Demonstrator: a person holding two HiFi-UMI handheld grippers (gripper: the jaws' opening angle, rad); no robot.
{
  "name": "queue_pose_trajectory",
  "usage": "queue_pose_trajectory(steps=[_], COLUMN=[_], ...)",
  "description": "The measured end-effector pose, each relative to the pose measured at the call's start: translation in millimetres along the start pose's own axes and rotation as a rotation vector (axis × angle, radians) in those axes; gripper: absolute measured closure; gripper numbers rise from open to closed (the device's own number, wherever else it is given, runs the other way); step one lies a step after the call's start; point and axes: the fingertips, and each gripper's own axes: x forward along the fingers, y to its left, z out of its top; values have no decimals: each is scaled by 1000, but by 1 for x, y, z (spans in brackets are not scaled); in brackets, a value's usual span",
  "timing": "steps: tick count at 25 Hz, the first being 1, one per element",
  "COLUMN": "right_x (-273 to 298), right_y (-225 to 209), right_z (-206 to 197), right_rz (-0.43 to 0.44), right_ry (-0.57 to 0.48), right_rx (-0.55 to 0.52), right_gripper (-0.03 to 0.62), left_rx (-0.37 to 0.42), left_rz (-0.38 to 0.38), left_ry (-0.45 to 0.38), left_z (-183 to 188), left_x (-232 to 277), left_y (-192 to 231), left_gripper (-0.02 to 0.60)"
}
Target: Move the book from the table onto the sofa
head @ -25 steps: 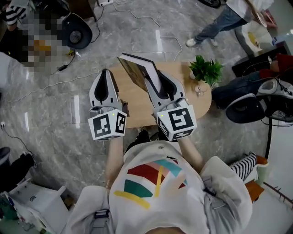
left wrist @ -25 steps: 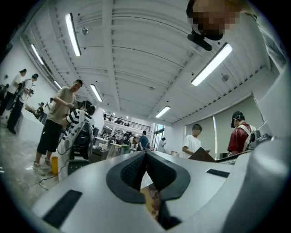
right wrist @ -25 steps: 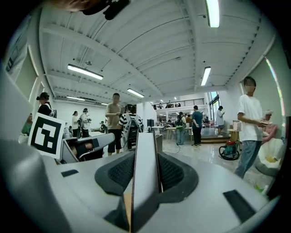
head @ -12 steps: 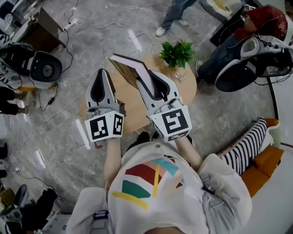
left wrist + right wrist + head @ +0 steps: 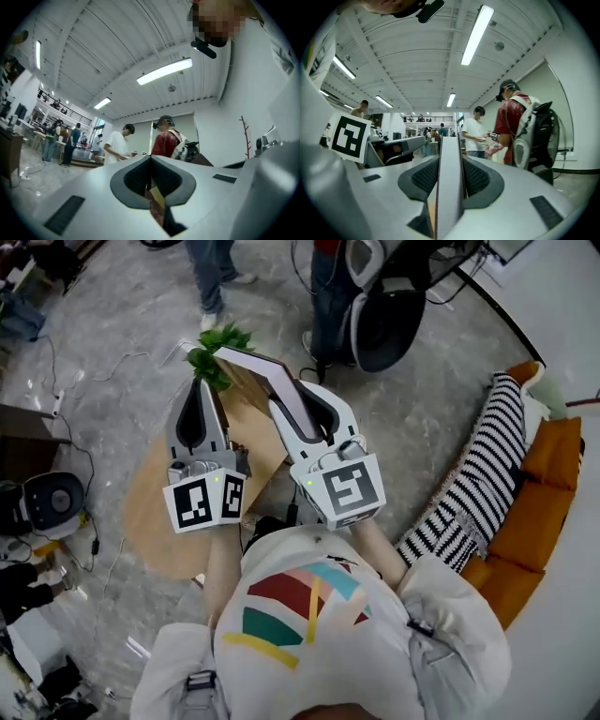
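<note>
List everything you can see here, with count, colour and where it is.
book: one, brown cover, upright in the right gripper
table: one, tan wood, below the grippers
plant: one, green, at the table's far end
sofa: one, orange cushions, right edge
striped cloth: one, black and white, along the sofa
bystander in white: one, standing beyond the table
bystander in red: one, standing beside the one in white
black device: one, on the floor, left
floor: grey marble
shirt: one, white with coloured stripes, bottom
left gripper: one, grey, jaws together, left of the book
right gripper: one, grey, shut on the book
</note>
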Motion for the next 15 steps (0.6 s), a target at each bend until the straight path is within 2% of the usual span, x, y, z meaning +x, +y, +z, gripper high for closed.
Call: queue_pose_trajectory(steps=[4, 9, 12, 15], right_x=[-64, -181, -257, -321], right_y=[-118, -250, -299, -323], right_z=[-8, -9, -11, -16], right_rz=[-159, -474, -685, -898], right_ry=[23, 11, -12, -25], right_rx=[-7, 3, 27, 34], right_gripper=[436, 436, 436, 436], left_rx=[-51, -96, -127, -177], left_rz=[-138, -424, -623, -821], left_ry=[5, 24, 19, 33], left_z=[-28, -50, -54, -62], left_x=[69, 132, 139, 135], left_y=[-119, -295, -392, -470], left_gripper=[575, 575, 575, 574])
